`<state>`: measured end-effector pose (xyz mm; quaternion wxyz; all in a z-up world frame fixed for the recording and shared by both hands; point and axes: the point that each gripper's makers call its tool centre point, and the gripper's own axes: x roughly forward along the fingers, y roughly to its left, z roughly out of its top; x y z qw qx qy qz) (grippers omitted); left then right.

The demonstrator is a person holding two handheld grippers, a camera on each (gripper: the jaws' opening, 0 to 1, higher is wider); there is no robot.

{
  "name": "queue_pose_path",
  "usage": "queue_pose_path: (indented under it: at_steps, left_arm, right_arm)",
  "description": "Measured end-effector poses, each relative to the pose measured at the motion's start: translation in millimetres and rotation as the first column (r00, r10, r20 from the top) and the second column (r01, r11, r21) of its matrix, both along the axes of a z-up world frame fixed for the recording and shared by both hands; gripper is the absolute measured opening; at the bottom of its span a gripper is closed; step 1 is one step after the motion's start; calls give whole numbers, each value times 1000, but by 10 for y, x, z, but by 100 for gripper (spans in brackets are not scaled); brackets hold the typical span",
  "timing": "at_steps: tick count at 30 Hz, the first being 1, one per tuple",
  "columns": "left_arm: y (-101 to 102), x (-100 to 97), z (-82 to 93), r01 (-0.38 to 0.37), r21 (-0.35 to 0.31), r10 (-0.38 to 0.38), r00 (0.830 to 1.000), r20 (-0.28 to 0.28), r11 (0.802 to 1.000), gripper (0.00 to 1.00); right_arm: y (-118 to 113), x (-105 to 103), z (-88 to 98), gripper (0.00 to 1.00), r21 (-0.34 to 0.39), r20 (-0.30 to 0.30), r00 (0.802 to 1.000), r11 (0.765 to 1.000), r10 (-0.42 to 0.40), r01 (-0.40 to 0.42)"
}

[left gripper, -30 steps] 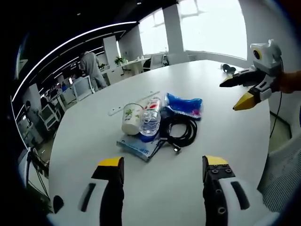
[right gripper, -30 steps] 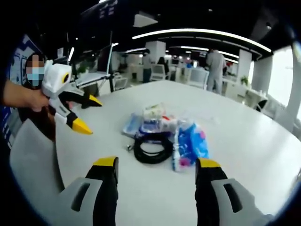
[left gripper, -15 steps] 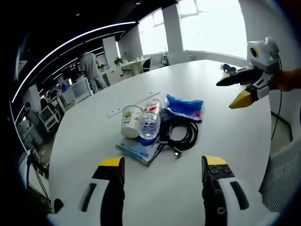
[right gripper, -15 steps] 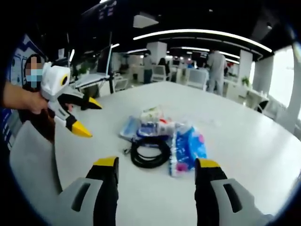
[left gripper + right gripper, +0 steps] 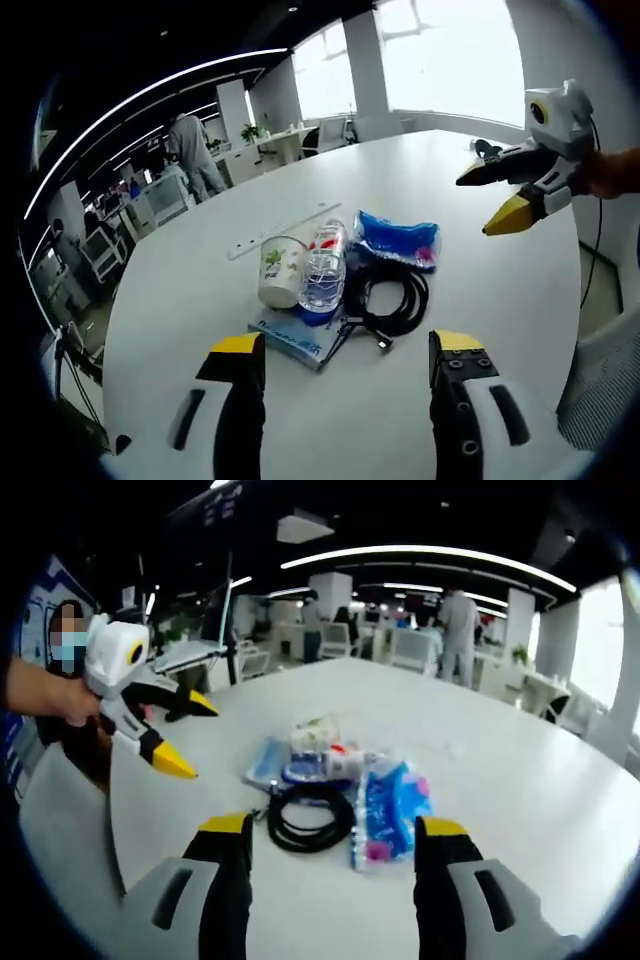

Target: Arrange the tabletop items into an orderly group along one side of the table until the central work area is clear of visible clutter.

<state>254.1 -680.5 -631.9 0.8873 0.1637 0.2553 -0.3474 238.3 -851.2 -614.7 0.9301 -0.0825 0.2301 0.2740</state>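
Mid-table on white table (image 5: 200, 260), clustered and touching: paper cup (image 5: 279, 271), water bottle (image 5: 323, 267), coiled black cable (image 5: 390, 298), blue packet (image 5: 398, 238). Left gripper (image 5: 340, 352) unclenched, empty. Right gripper (image 5: 325, 832) likewise spread, holding nothing.

The flat blue booklet or packet (image 5: 297, 338) lies partly hidden under the clear plastic water bottle (image 5: 322, 272) and the white paper cup with a green print (image 5: 279, 270); its print is too small to read. In the right gripper view the same cup (image 5: 315, 732) and bottle (image 5: 335, 763) blur together, so their edges cannot be told apart. The blue plastic pack (image 5: 390, 808) has markings too blurred to read. A small dark object (image 5: 484, 148) at the white table's far edge is too small to identify.
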Motion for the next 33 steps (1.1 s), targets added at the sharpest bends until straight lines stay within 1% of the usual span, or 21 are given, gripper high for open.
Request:
queue_pose_path:
  at_steps: [3,8,16,26,29,31,33]
  left_arm:
    - [-24,32,-1,16,22,-16,1000,9,1000,65]
    - [-68,102,12,18,18,-18,1000,8,1000,65]
    - [-152,118,-36,26,22,-26,1000,1,999,64]
    - [-250,212,-65,24,12,-24,1000,-10,1000,64]
    - [-276,245,-49,19,3,-19,1000,-13,1000,65]
    - [-290,261,-34,26,13,-26,1000,1,1000,64]
    - [-299,283,-41,25,12,-25,1000,0,1000,64]
  right_arm:
    - [29,25,-8,63,-10,4,1000,1000,14,-14]
    - [27,93,8,63,-5,4,1000,1000,16,-16]
    - [-15,184,56,62,11,14,1000,1000,7,-7]
    - [24,328,70,62,25,13,1000,1000,17,-17]
    - [14,383,75,61,32,13,1000,999,19,-19]
    - [5,408,81,61,39,12,1000,999,16,-16]
    - [-8,441,79,61,39,13,1000,999,14,-15]
